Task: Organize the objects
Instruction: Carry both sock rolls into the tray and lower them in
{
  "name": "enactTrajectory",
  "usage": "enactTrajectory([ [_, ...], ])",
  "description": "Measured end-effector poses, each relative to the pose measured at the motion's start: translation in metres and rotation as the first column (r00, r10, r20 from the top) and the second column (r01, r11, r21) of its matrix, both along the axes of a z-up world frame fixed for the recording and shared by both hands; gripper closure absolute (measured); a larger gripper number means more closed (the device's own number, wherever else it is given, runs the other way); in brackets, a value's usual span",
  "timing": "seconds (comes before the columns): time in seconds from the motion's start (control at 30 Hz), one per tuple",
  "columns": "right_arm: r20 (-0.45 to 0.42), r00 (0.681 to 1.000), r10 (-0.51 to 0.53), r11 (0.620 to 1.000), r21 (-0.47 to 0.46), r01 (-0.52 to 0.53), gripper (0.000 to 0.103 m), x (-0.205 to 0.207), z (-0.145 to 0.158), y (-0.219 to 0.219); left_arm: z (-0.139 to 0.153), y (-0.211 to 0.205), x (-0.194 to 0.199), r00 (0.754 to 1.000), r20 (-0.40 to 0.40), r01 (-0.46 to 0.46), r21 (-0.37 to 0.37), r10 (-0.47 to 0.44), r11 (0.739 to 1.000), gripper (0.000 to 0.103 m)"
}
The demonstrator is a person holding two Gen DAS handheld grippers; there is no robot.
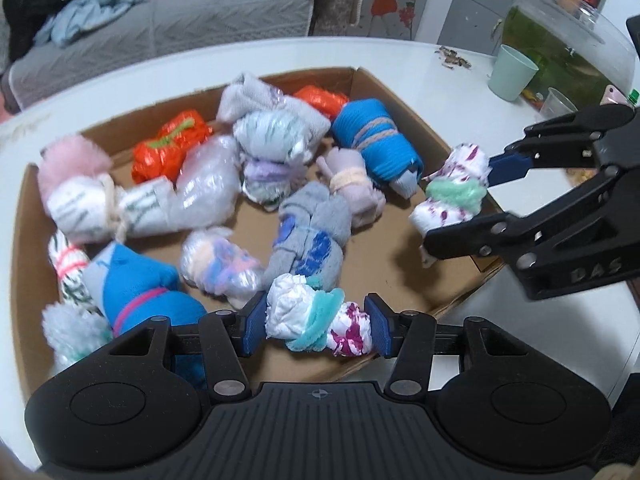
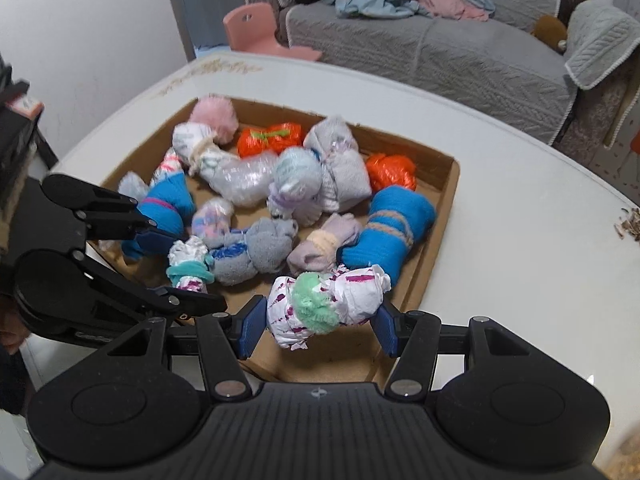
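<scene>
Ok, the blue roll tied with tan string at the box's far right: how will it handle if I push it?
The blue roll looks like soft knit, so it would likely squash rather than resist. Its rounded shape suggests it could roll sideways. The tan string wrapped around it should probably keep it bundled.

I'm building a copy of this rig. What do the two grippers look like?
Both the left gripper and right gripper are matte black plastic, with ribbed bases, silver pivot bolts and ridged blue pads. The right one has raised letters on its side.
</scene>
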State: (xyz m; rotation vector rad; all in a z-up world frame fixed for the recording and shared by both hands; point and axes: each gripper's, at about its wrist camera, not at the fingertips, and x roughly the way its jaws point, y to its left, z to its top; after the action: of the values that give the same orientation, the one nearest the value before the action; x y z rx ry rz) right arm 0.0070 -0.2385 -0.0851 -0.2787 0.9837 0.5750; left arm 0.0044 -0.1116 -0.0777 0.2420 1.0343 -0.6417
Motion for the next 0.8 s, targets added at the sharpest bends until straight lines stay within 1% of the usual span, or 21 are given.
enactTrajectory([
  [0.1, -0.025, 0.999, 0.02, 0.999, -0.027, -0.021, 0.051, -0.004, -0.009, 0.007, -0.002, 0.0, -0.003, 1.0, -0.011, 0.001, 0.003, -0.001, 1.0, 0.045],
  [0.23, -0.059, 0.997, 0.052, 0.997, -0.062, -0.056, 0.051, -0.011, -0.016, 0.013, -0.003, 0.0, 0.0, 0.999, -0.049, -0.001, 0.006, 0.001, 1.0, 0.045],
  [0.37, -0.078, 0.996, 0.041, 0.997, -0.059, -0.045, 0.05, -0.009, -0.016, 0.011, -0.005, -0.007, 0.006, 0.999, -0.037, 0.019, 0.017, -0.018, 1.0, 0.045],
  [0.57, -0.067, 0.997, 0.034, 0.998, -0.048, -0.038, 0.05, -0.001, -0.022, 0.009, -0.009, -0.009, 0.013, 1.0, -0.002, -0.004, 0.003, 0.004, 1.0, 0.046],
  [0.67, -0.044, 0.998, 0.044, 0.997, -0.054, -0.046, 0.05, 0.004, -0.025, 0.012, -0.01, -0.005, 0.015, 0.999, -0.01, -0.037, -0.012, 0.037, 0.999, 0.046],
  [0.73, -0.027, 0.998, 0.06, 0.996, -0.06, -0.061, 0.048, 0.004, -0.028, 0.013, -0.01, -0.006, 0.014, 0.999, 0.001, -0.051, -0.002, 0.051, 0.999, 0.044],
  [0.8, -0.02, 0.998, 0.058, 0.997, -0.058, -0.059, 0.047, 0.003, -0.028, 0.012, -0.011, -0.004, 0.013, 0.998, 0.004, -0.069, -0.008, 0.069, 0.998, 0.043],
])
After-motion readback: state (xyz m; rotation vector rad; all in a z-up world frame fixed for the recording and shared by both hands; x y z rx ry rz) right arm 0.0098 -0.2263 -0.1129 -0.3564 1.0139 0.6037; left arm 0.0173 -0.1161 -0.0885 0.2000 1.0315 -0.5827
